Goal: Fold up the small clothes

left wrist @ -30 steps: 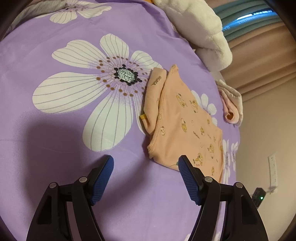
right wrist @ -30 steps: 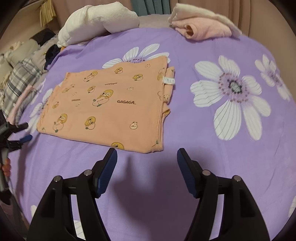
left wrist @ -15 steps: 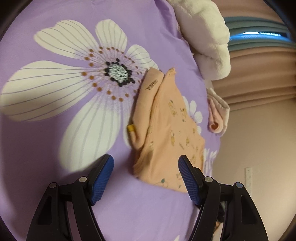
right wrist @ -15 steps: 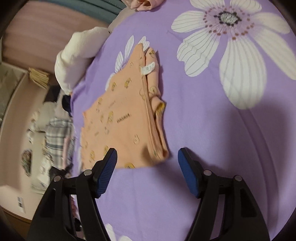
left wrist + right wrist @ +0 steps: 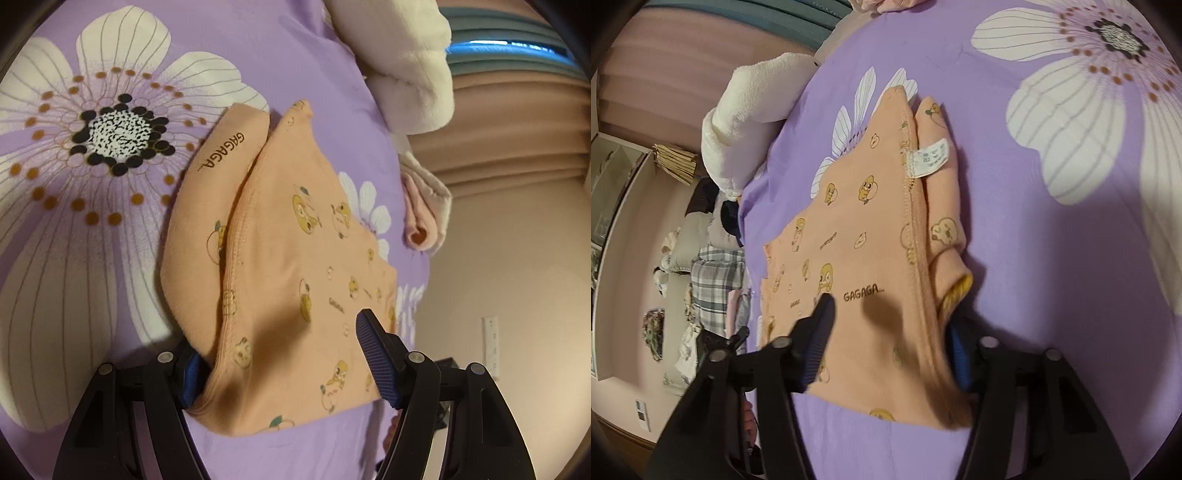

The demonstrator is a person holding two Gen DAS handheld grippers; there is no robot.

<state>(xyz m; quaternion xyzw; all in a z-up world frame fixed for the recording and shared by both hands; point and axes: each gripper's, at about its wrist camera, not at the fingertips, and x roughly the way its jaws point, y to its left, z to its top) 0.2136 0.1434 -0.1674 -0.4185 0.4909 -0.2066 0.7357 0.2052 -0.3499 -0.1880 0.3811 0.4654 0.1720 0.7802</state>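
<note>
**A:** You're working on a bed under a purple cover (image 5: pixel 295 55) printed with big white flowers; a white fluffy bundle (image 5: pixel 410 74) sits at the far edge, a folded pink garment (image 5: pixel 421 221) beside it, curtains behind. The orange shirt (image 5: pixel 295 258) with the little duck prints lies flat on the cover, already folded in part, with one sleeve tucked along its side.

**B:** Which step am I on?

**A:** By my reading, you're taking hold of the near hem at both corners for the next fold. Your left gripper (image 5: pixel 284 365) has one finger slid under the shirt's corner and the other above the cloth, clear of it, so it's released. Your right gripper (image 5: pixel 886 343) straddles the other corner of the orange shirt (image 5: pixel 871 229) near the care label (image 5: pixel 929 160). Its jaws have just been closing with cloth between them, but I can't tell whether the pads have bitten yet.

**B:** What's changed?

**A:** A second ago both grippers hung short of the shirt, jaws wide, with bare cover between you and the hem. Now both are at the hem.

**B:** And next?

**A:** Pinch both corners firmly and evenly, catching every layer, before you lift. An uneven grip would likely drag the tucked sleeve loose.
</note>
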